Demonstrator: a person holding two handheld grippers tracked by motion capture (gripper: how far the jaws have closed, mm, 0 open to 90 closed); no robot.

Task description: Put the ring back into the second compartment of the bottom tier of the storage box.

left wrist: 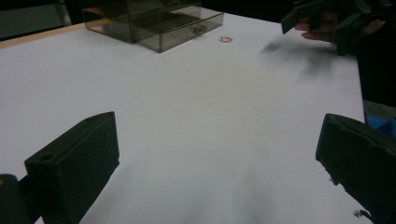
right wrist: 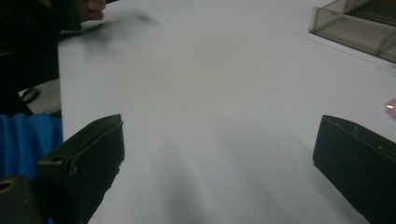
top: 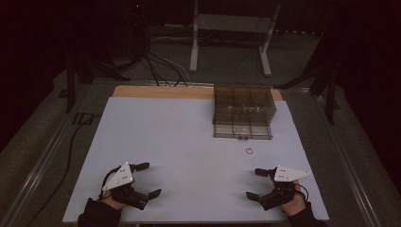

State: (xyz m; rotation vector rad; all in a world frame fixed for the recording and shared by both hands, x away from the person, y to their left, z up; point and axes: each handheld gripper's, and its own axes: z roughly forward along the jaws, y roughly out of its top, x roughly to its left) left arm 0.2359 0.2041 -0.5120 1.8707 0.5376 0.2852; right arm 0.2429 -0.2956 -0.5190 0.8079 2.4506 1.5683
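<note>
A small copper-coloured ring (top: 249, 151) lies flat on the white table (top: 179, 142), just in front of a smoky transparent drawer box (top: 243, 111) at the far right. My left gripper (top: 150, 179) rests near the front left edge, open, with bare tabletop between its fingers. My right gripper (top: 254, 183) sits near the front right edge, also open and holding nothing. In the left gripper view the left gripper (left wrist: 217, 158) faces the box (left wrist: 154, 23) and the ring (left wrist: 225, 39). In the right gripper view the right gripper (right wrist: 217, 158) has the ring (right wrist: 391, 107) at the frame's right edge.
A wooden strip (top: 161, 91) runs along the table's far edge. Beyond it, cables (top: 161, 66) trail over the floor around a white desk frame (top: 231, 33). Blue fabric (right wrist: 23, 140) shows past the table's near edge. The room around is dark.
</note>
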